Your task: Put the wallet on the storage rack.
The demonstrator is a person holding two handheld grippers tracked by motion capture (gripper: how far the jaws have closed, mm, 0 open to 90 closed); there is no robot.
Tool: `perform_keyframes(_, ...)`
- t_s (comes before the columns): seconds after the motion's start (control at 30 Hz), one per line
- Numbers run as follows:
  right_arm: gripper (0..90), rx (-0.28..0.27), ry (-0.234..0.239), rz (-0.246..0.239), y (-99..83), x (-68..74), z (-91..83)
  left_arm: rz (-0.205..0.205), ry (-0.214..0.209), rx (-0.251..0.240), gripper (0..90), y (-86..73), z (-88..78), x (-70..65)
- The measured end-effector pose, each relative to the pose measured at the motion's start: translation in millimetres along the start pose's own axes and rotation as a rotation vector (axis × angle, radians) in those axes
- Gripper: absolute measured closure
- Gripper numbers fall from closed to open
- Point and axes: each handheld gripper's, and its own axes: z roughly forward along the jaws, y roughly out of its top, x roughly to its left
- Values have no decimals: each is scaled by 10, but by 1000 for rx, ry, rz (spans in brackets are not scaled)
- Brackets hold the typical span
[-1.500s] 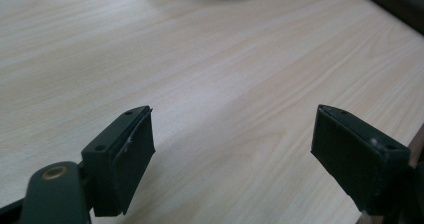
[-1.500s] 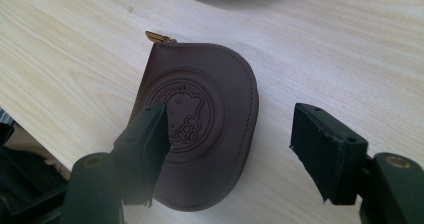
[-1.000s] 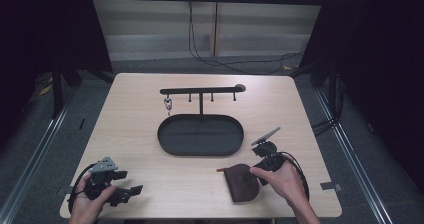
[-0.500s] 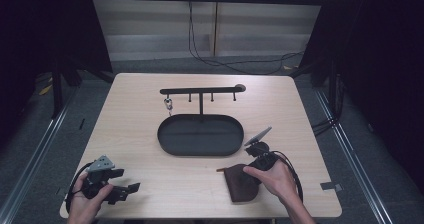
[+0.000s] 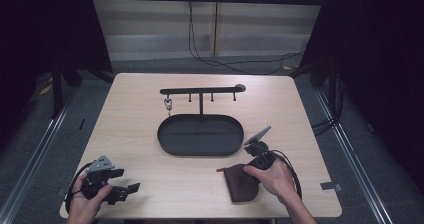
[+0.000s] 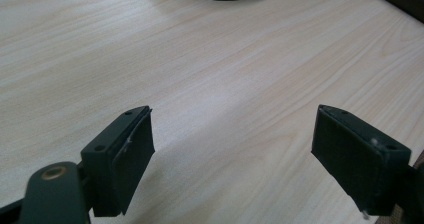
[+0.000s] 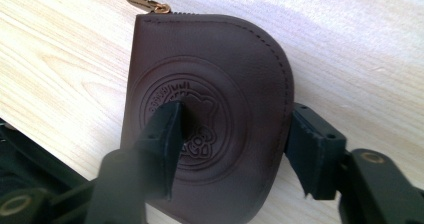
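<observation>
Our right claw (image 7: 230, 144) had just been closing over the brown leather pouch (image 7: 210, 109), one jaw on its face, the other at its curved edge. The pouch lay flat on the desk (image 5: 150, 134), zipper pull away. Our left claw (image 6: 232, 149), wide and empty, sat well apart.

Embossed round emblem (image 7: 192, 121) on the brown leather zip pouch (image 7: 215, 109): partly hidden behind one black jaw; lettering illegible. Pouch's near edge cut off.
</observation>
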Motion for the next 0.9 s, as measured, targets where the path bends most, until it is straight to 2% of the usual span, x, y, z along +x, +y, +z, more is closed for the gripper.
perform_keyframes(0.1,599,-23,-19,2,11,6,-66,2,1,-3,168,-1,-3,3)
perform_keyframes(0.27,639,-19,-33,-7,27,21,-105,-5,5,-1,168,-4,-1,2)
perform_keyframes(0.3,696,-35,-31,-13,33,24,-123,-6,3,-1,168,-4,-1,3)
perform_keyframes(0.37,708,-34,-27,-12,42,29,-169,-5,2,-5,168,-4,-2,0)
perform_keyframes(0.43,732,-28,-67,-29,50,59,-213,2,4,-4,168,-1,-4,1)
perform_keyframes(0.5,757,-32,-73,-39,58,81,-256,2,11,-7,168,2,-11,4)
perform_keyframes(0.57,801,-49,-58,-41,67,85,-294,0,11,-7,168,3,-17,10)
perform_keyframes(0.73,812,-50,-42,-49,86,75,-345,2,11,-6,168,5,-12,7)
perform_keyframes(0.8,820,-54,-50,-48,91,78,-364,7,10,4,168,9,-11,9)
perform_keyframes(0.9,822,-60,-48,-46,90,74,-399,8,12,-8,168,14,-12,1)
